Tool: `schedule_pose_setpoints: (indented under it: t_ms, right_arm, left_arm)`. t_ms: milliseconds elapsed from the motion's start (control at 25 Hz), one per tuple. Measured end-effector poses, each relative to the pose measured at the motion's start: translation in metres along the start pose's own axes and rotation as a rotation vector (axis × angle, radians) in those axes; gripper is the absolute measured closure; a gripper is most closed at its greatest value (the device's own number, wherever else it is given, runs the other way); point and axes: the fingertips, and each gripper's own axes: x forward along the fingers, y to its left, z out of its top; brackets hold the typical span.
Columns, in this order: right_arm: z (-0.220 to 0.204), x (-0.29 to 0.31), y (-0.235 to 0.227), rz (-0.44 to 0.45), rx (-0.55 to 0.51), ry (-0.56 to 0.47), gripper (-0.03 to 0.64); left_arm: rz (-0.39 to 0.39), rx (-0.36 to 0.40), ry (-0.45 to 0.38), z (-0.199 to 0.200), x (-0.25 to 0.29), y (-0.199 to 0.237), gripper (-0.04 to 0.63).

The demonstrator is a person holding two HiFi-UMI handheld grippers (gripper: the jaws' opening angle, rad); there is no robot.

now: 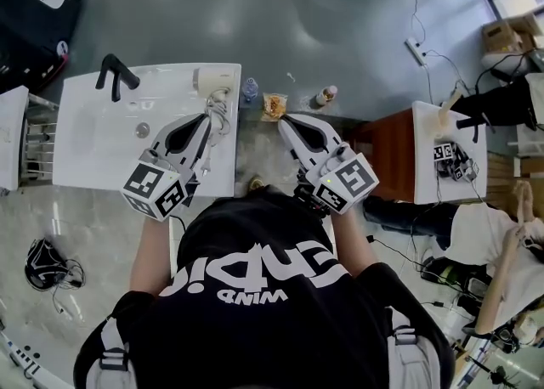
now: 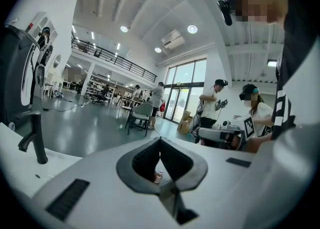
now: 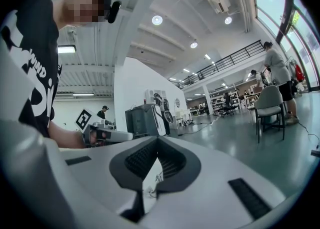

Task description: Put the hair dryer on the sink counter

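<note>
The white hair dryer [image 1: 212,81] lies at the back right corner of the white sink counter [image 1: 93,158], and its grey cord [image 1: 219,111] trails toward me. My left gripper [image 1: 206,117] hovers over the counter's right edge, just in front of the cord. It is shut with nothing in it, and its tips meet in the left gripper view [image 2: 160,140]. My right gripper [image 1: 285,121] hangs over the floor to the right of the counter, also shut and empty [image 3: 158,140]. A bit of the cord [image 3: 159,177] shows through the gap under its jaws.
A black faucet [image 1: 117,73] and a drain [image 1: 143,130] sit on the counter's left half. A water bottle [image 1: 248,90], a snack bag [image 1: 274,105] and a small bottle [image 1: 325,95] stand on the floor beyond the counter. A second white table [image 1: 446,149] and a seated person are at the right.
</note>
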Motion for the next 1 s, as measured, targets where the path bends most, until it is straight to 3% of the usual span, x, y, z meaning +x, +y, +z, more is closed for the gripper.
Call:
schedule_pose_setpoints:
  t_ms: [1000]
  right_arm:
    - [0.0031,-0.0068,0.0019,0.034,0.009,0.019,0.603]
  left_arm:
    - [-0.005,-0.024,0.021,-0.0067,-0.002,-0.0045,0.575]
